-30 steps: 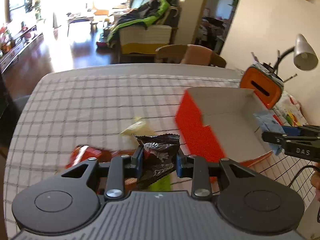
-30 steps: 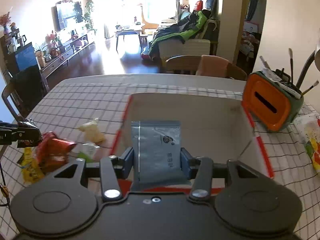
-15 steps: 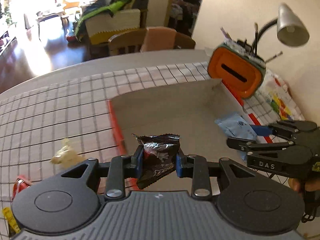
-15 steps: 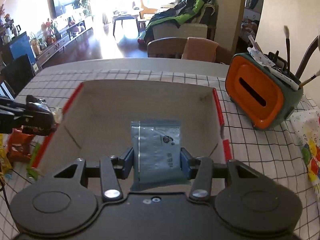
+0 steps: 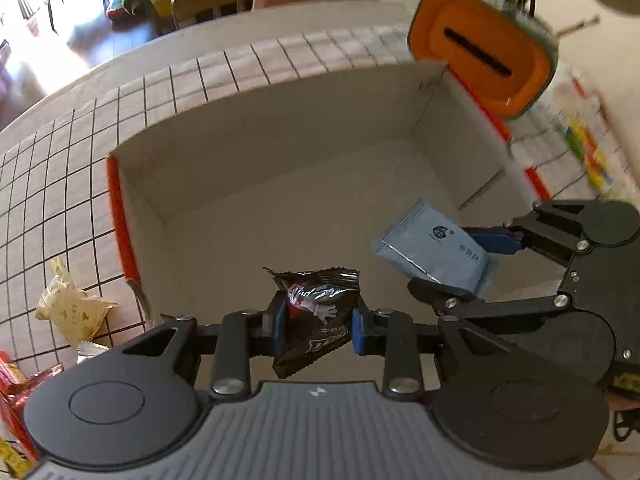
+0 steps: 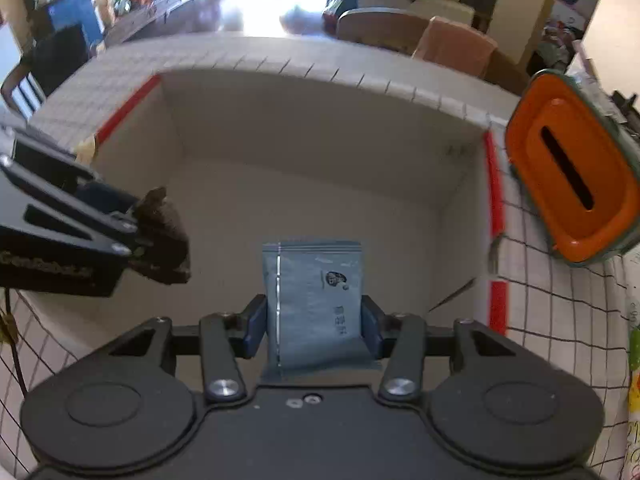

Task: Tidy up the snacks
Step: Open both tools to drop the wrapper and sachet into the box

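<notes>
Two snack packets hang over the open cardboard box (image 5: 280, 184) at once, one in each pair of tongs. The left tongs (image 5: 318, 328) pinch a dark brown wrapper (image 5: 316, 316) by its sides, above the near-left part of the box floor; the right tongs (image 6: 314, 324) pinch a pale blue sachet (image 6: 316, 304) flat between their pads, above the near-right part. Both tools point steeply down into the box, whose grey floor shows bare, with nothing yet lying in it. The box, trimmed in red along its rims, sits on the checked worktop (image 5: 72, 152), toward the right edge, where an orange holder (image 5: 480, 52) stands just beside its far-right corner. More snacks wait outside: a crumpled yellow wrapper (image 5: 70, 312) and a red packet (image 5: 16, 384) lie near the box's left wall, toward the near-left part of the worktop. The step in hand appears to be the drop-off. Next, each pair of tongs would likely need to sink a little closer to the floor and spread its pads, keeping the two packets apart so they land side by side, then go to the loose pile.
</notes>
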`<state>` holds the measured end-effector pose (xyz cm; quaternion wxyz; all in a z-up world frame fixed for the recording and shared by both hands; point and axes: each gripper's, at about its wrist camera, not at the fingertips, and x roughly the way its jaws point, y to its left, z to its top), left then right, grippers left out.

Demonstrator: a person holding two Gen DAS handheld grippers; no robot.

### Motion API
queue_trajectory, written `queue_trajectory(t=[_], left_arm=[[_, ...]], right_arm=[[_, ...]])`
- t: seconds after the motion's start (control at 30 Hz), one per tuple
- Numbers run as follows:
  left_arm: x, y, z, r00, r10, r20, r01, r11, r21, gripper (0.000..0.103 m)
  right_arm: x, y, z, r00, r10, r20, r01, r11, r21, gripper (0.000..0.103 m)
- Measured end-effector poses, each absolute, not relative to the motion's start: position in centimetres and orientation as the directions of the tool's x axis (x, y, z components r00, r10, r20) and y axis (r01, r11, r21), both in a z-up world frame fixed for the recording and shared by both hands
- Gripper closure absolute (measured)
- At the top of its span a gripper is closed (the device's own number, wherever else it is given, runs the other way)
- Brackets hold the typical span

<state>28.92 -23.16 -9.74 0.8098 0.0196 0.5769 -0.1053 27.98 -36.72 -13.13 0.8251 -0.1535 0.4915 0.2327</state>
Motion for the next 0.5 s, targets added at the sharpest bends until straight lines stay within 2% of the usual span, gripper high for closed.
queue_trajectory(t=[0.1, 0.43, 0.5], left_arm=[[29.3, -23.9, -10.4, 0.287, -0.104, -0.952, 0.195, 0.980, -0.048, 0.073], [29.4, -25.2, -11.0, 0.278, -0.080, -0.957, 0.228, 0.973, -0.015, 0.073], [29.2, -25.3, -10.8, 0.286, -0.085, -0.954, 0.229, 0.973, -0.018, 0.073]], right_arm=[[27.5, -36.5, -13.7, 0.389, 0.234, -0.891, -0.559, 0.828, -0.026, 0.056], [27.1, -38.0, -13.5, 0.392, 0.255, -0.884, -0.539, 0.842, 0.004, 0.055], [27.4, -38.4, -13.2, 0.398, 0.266, -0.878, -0.532, 0.847, 0.015, 0.053]])
